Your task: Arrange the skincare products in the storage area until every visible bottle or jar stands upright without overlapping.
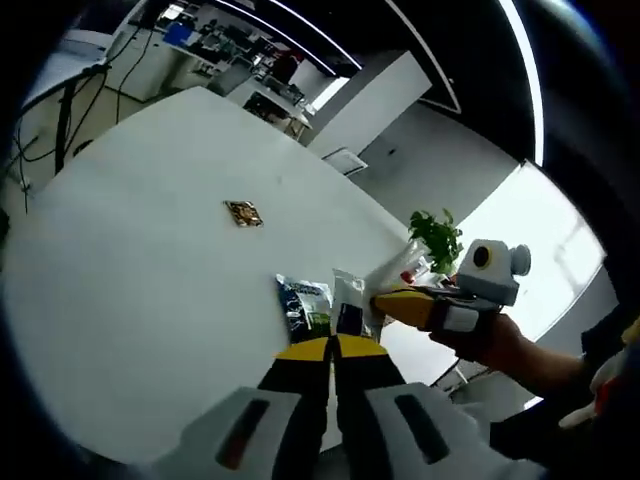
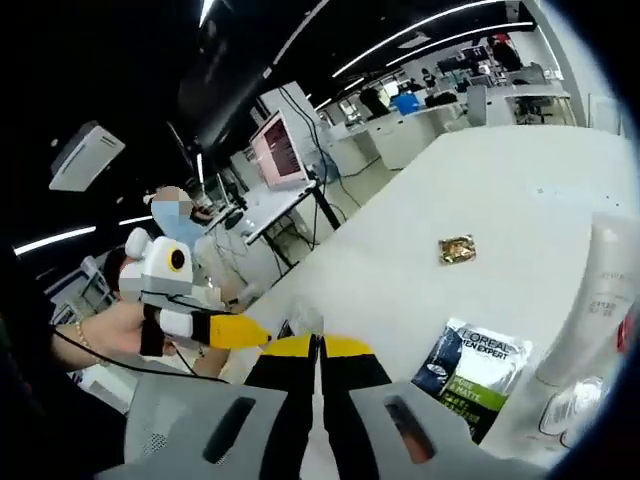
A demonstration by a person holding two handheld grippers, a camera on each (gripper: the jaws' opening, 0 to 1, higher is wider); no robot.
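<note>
Skincare sachet [image 2: 470, 375] lies flat beside tube [image 2: 590, 330] on table [image 1: 150, 270]; both grippers [image 1: 332, 345] [image 2: 318, 345] hover, fingers together, empty. Next: open, reach, stand products up.

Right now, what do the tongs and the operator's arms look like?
Both tongs, left and right, have black jaws with yellow tips on light grey bodies with dark oval slots. Seen from across, each carries a white box. A bracelet circles the wrist behind the left one, and a thin black cable trails off.
</note>
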